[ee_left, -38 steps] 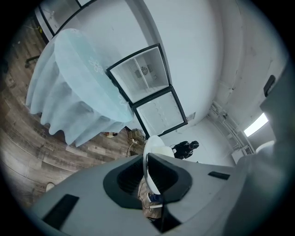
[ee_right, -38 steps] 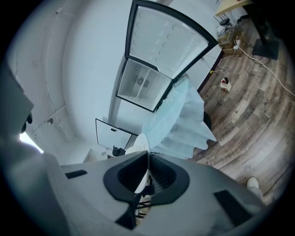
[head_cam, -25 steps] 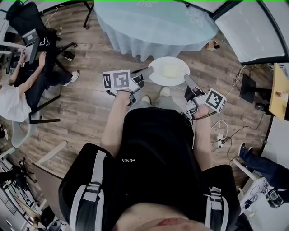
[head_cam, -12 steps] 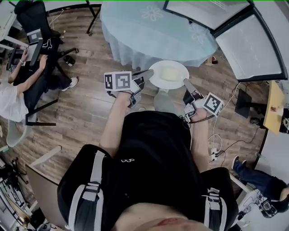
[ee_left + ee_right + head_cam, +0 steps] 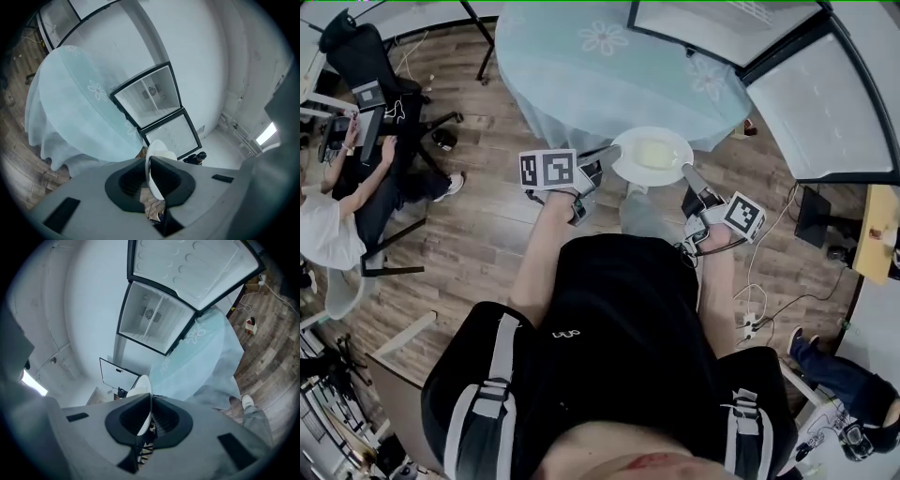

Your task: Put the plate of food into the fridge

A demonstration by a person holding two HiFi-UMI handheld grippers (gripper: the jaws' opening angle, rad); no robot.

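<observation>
plate rim clenched by both jaws, left gripper, right gripper, food indistinct, fridge cropped

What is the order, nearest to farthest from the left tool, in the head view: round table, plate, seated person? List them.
1. plate, its left rim gripped in the left tool.
2. round table, just ahead, beyond the plate.
3. seated person, far off at the left edge.

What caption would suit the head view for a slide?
A person holds a white plate of food, left tool and right tool each clamped on its rim, beside a cloth-covered round table.
</observation>
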